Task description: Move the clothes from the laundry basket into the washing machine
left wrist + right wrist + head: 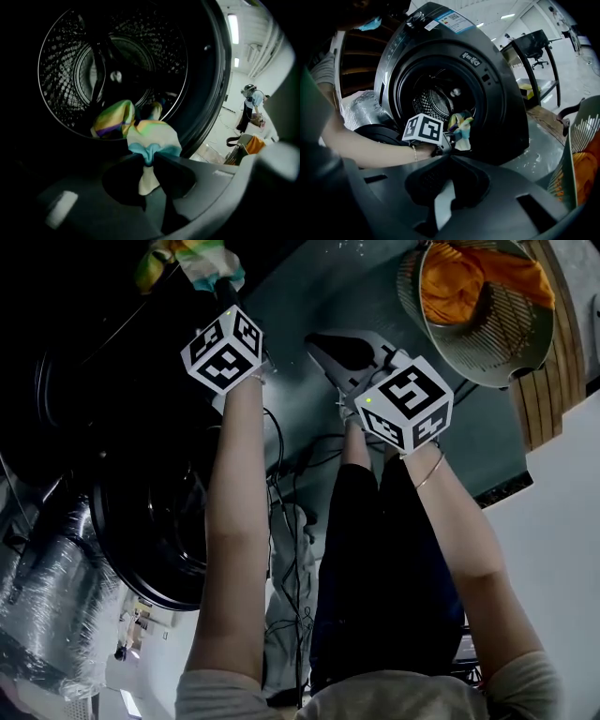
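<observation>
The washing machine [454, 70] stands open just ahead of the left gripper [149, 158], with its drum [112, 61] dark beyond the fingers. The laundry basket [511, 352] sits off to the right of the right gripper [449, 157], whose fingers are closed on nothing. The multicoloured cloth [152, 136] hangs at the drum's mouth, pinched by the left fingers at a bunched teal fold. It looks light, thin and limp (apt to snag on the door rim), so a gathered fold seems the best hold. Yellow, green and purple streak its pale fabric.
</observation>
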`<act>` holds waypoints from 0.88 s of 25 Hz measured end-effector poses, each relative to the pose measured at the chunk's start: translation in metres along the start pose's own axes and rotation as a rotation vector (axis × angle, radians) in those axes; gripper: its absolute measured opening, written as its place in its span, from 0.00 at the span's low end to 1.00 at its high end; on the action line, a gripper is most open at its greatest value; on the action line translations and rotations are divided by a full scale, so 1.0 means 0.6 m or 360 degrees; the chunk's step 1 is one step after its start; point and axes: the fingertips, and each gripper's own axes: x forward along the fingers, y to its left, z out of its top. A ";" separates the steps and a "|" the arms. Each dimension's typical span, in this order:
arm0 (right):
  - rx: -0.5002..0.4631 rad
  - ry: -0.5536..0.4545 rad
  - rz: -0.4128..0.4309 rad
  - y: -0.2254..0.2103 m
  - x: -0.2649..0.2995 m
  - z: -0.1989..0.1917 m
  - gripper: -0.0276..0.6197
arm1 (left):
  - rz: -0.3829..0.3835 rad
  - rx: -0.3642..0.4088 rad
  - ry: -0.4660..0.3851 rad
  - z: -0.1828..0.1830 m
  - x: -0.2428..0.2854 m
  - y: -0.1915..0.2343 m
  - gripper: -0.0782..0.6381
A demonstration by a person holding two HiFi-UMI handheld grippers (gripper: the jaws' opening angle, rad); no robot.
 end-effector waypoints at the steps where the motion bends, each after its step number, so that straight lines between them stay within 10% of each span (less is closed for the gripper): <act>1: 0.0005 -0.0003 0.0002 0.002 -0.001 0.000 0.06 | -0.0013 0.0023 -0.0060 0.019 -0.005 0.000 0.17; 11: 0.0040 0.0042 0.0056 0.021 -0.005 -0.019 0.06 | 0.0152 0.0094 -0.0450 0.227 0.031 0.065 0.16; 17: 0.0042 0.0043 0.0039 0.015 -0.007 -0.017 0.06 | 0.0164 -0.0133 -0.0310 0.183 0.049 0.061 0.47; 22: 0.0028 0.0012 0.0004 0.003 -0.025 -0.009 0.06 | 0.0168 -0.0214 -0.0345 0.169 0.015 0.057 0.50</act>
